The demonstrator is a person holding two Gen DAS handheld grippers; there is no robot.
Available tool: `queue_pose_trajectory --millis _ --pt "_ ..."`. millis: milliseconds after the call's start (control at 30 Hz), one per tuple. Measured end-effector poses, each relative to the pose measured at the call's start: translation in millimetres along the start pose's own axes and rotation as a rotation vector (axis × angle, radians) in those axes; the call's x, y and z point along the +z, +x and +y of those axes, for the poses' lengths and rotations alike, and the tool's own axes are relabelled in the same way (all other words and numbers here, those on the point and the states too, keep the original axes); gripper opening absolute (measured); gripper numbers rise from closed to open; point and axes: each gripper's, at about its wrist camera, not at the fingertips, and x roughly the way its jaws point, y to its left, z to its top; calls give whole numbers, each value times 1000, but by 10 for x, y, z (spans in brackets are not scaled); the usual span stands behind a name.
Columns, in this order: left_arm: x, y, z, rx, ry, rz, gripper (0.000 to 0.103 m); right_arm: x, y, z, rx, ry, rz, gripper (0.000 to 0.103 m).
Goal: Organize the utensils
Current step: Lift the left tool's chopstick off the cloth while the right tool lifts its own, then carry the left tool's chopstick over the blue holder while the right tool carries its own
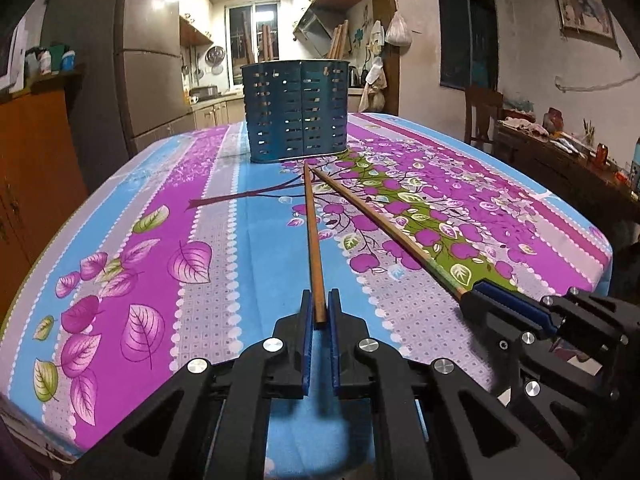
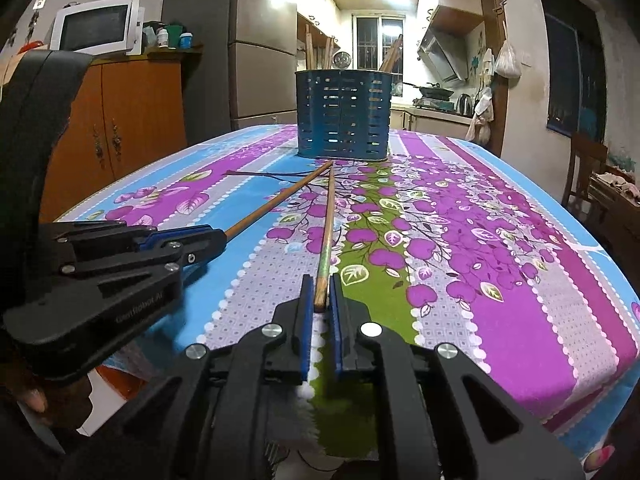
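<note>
So your left gripper (image 1: 320,312) and right gripper (image 2: 321,300) each have jaws clamped on a chopstick (image 1: 311,232), (image 2: 327,232); both still lie short of the holder (image 1: 296,112) ahead.

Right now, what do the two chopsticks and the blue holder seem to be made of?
The chopstick in the left tool and the chopstick in the right tool look like wood or bamboo: matte brown, thin, the right one with worn greenish paint. The blue holder looks like painted or coated metal: glossy sheen, thin wall with punched slots.
</note>
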Motion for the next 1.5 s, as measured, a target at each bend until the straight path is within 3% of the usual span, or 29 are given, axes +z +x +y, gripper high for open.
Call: queue_pose_trajectory --millis 733,867,1233,1500 --pt "-116 -26 -27 12 7 -95 10 -46 -17 47 -45 -23 -16 12" --pt "-118 -29 -16 4 1 -101 10 -59 -22 57 -29 -21 -19 5" --pt "-80 -44 85 -24 -55 -83 7 -34 -26 19 -14 -3 -19 5" --pt "158 -378 148 -44 -67 -141 7 110 -230 22 -29 -80 -106 5"
